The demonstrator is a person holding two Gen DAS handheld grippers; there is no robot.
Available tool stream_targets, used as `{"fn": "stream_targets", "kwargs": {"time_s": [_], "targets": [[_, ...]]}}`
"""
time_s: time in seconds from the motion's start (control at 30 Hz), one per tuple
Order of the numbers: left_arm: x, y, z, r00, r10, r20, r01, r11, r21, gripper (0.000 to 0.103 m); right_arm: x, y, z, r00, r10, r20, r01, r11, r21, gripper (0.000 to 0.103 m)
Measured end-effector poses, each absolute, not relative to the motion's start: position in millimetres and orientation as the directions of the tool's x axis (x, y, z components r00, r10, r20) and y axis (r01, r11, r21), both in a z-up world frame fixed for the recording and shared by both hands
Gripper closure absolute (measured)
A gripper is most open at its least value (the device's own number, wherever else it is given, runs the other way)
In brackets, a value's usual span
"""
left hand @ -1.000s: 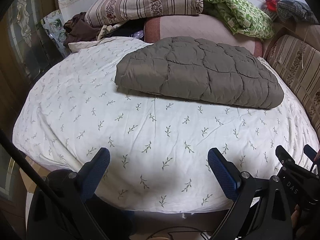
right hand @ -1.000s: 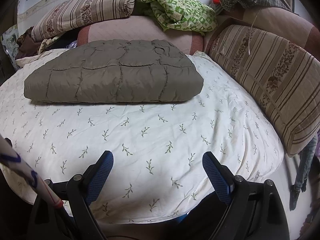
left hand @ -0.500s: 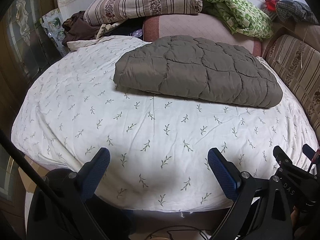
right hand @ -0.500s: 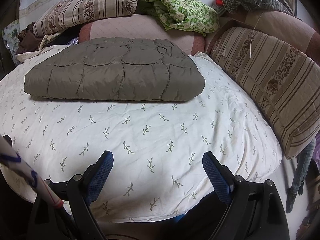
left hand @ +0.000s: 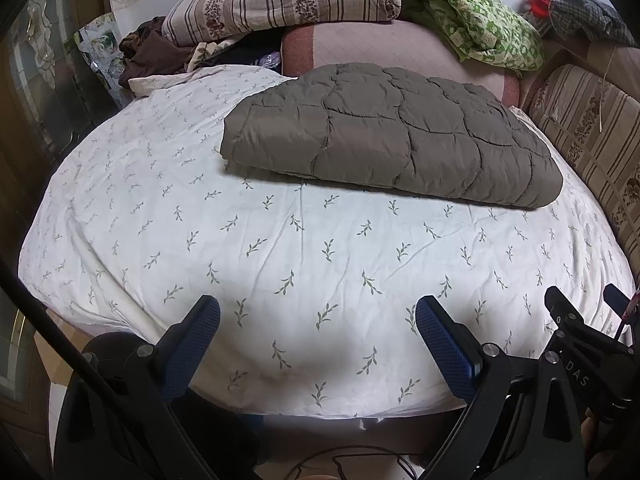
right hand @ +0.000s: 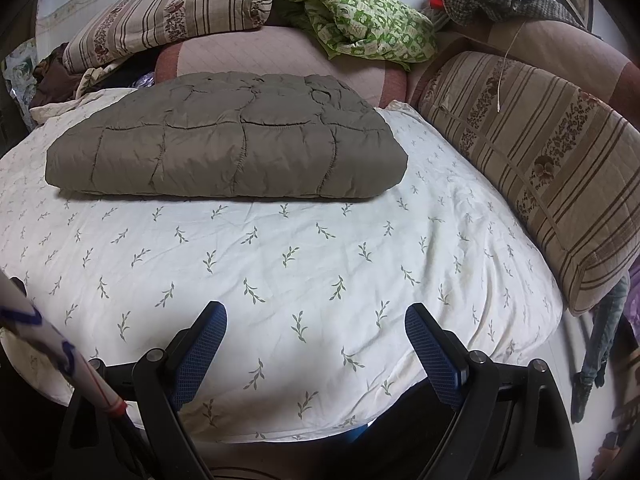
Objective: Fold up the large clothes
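Right wrist: folded quilted garment (right hand: 224,148) well beyond empty, spread gripper (right hand: 316,346)

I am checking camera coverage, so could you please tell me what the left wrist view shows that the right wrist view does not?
Only the left wrist view shows the right gripper from outside, at its lower right edge, and the dark wooden furniture left of the bed. Only the right wrist view shows the whole long striped cushion and the jeans hanging beyond it. Both show the folded grey-brown quilted garment on the leaf-print sheet, the green patterned cloth, and open fingers holding nothing.
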State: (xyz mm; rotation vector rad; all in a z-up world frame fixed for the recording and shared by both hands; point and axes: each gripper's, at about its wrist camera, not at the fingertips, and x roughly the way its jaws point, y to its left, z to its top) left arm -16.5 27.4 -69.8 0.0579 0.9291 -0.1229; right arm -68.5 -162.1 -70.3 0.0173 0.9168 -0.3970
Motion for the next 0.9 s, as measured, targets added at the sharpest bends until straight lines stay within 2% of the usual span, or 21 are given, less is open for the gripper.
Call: {"fn": "stream_targets", "kwargs": {"time_s": [0.9], "targets": [[-16.0,27.0,-76.1,0.572,-0.092,-0.815,0.136,0.991,-0.017,0.005,-66.4,-159.3,-75.9,0.527,-0.328,-0.784,0.342,0.926,-0.158,0.009]]}}
